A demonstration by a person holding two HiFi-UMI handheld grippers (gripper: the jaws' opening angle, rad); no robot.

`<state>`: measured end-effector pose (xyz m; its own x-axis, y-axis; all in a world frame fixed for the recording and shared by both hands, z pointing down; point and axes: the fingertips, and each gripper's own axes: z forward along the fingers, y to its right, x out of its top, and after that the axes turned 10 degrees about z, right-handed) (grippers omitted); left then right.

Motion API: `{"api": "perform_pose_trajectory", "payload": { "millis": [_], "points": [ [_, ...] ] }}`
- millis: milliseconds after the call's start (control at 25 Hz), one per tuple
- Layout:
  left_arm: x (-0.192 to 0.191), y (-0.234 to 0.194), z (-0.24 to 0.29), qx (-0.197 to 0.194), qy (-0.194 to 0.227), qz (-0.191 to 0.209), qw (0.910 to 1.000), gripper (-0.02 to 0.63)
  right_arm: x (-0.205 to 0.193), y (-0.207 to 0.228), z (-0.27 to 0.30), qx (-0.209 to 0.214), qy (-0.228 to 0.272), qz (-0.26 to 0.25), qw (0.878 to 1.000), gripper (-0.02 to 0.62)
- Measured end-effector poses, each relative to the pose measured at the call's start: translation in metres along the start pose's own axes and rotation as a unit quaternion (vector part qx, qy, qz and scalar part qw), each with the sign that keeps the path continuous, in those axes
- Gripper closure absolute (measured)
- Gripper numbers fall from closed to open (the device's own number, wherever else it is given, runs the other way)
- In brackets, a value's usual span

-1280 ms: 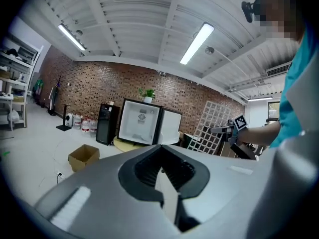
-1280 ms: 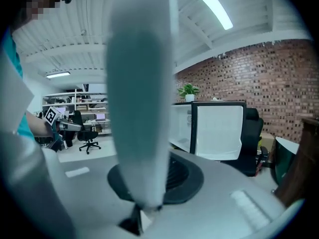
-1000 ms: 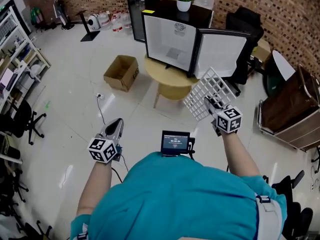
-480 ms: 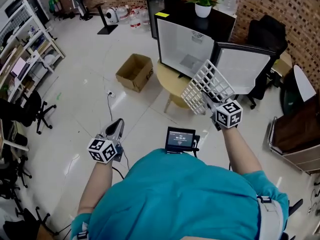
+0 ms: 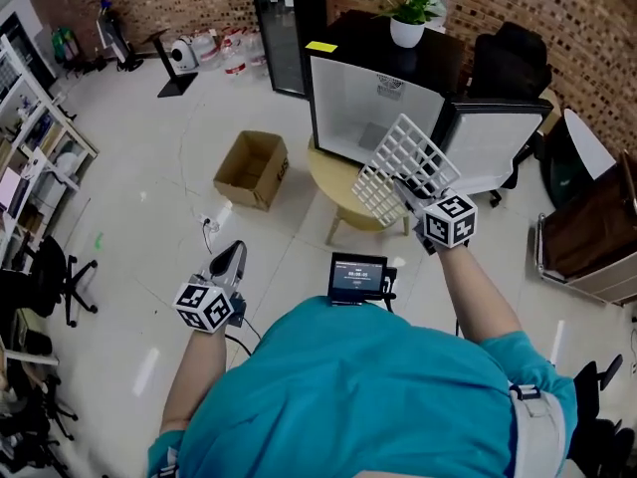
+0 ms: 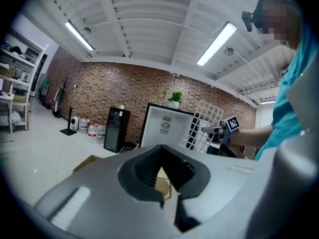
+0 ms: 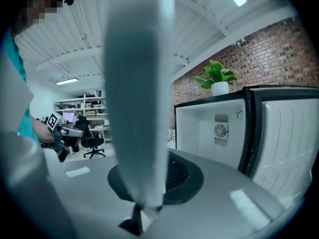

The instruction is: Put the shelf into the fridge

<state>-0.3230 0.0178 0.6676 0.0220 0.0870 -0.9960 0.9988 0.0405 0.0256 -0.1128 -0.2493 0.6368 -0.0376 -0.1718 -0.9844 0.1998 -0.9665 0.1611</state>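
Observation:
The white wire shelf hangs tilted in the air just before the open fridge, overlapping its lower right corner. My right gripper is shut on the shelf's near edge. In the right gripper view the shelf is a broad blurred white strip rising from the jaws, with the fridge's white inside to its right. My left gripper hangs low at the left, shut and empty. In the left gripper view the fridge and the shelf lie ahead.
The fridge stands on a round wooden table, its door swung open to the right. A potted plant sits on top. A cardboard box lies on the floor at left. A black cabinet stands behind.
The right gripper has carried the shelf up and left, closer to the fridge opening. The person has stepped nearer the fridge. The left gripper stays low and shut.

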Motion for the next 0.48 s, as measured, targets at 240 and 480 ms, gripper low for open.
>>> {"api": "perform_pose_trajectory", "payload": {
  "millis": [240,480],
  "points": [
    [0.072,-0.100,-0.008,-0.085,-0.004,0.008,0.9964,0.604,0.058,-0.052,0.064,-0.063,0.027,0.080,0.994,0.566],
    [0.091,-0.149,0.040,-0.125,-0.007,0.005,0.9921,0.604,0.062,-0.028,0.110,-0.087,0.057,0.181,0.978,0.566]
  ]
}}
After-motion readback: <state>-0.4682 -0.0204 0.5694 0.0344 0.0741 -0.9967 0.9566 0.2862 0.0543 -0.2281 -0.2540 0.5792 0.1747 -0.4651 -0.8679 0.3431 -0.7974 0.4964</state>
